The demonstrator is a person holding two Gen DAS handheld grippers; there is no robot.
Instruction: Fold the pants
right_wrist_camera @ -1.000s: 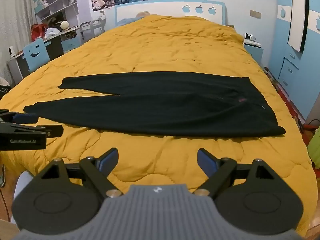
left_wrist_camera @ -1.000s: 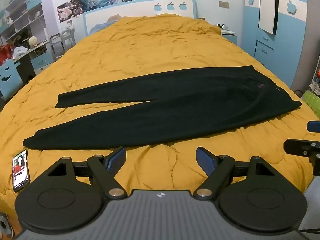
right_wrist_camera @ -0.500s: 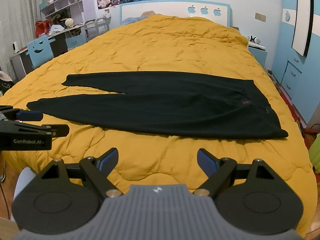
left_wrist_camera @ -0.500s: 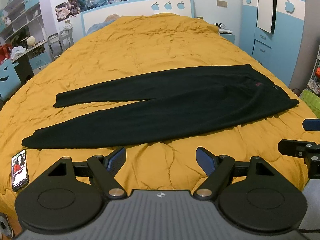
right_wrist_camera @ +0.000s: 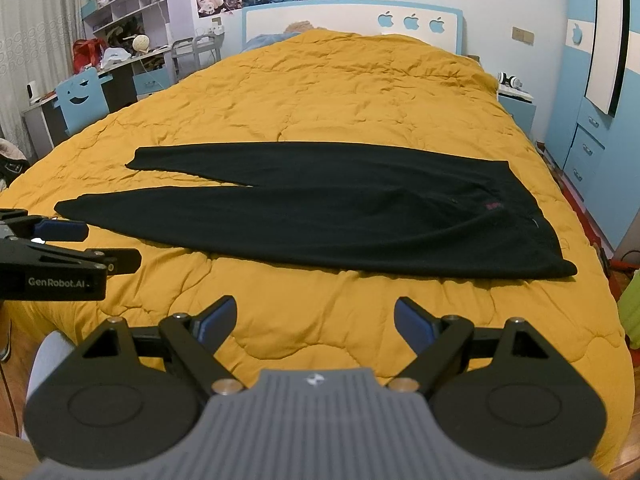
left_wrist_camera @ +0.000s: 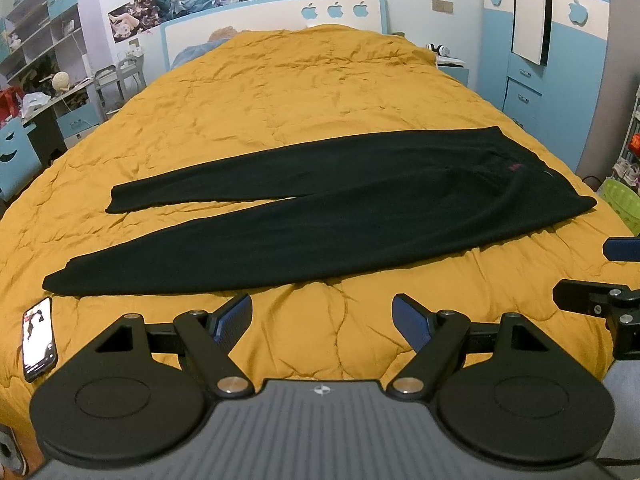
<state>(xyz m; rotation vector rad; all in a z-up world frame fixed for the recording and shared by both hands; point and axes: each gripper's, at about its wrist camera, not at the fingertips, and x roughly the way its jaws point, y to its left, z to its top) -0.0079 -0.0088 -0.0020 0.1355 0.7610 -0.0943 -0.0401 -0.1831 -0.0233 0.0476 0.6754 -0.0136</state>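
Note:
Black pants [left_wrist_camera: 328,216] lie flat on a yellow quilt [left_wrist_camera: 280,92], waist to the right, two legs spread to the left; they also show in the right wrist view [right_wrist_camera: 320,216]. My left gripper [left_wrist_camera: 322,314] is open and empty, above the quilt just short of the near leg's edge. My right gripper [right_wrist_camera: 314,316] is open and empty, short of the pants' near edge toward the waist. The left gripper's side shows in the right wrist view [right_wrist_camera: 76,248], near the near leg's cuff. The right gripper's side shows in the left wrist view [left_wrist_camera: 600,280].
A phone [left_wrist_camera: 38,338] lies on the quilt at the near left corner. A headboard [left_wrist_camera: 276,28] stands at the far end. A blue wardrobe [left_wrist_camera: 560,80] and a green basket [left_wrist_camera: 624,204] stand to the right. A desk and shelves [right_wrist_camera: 100,60] stand to the left.
Both grippers have moved slightly closer to the bed and the pants. The pants have not moved. Both stay open.

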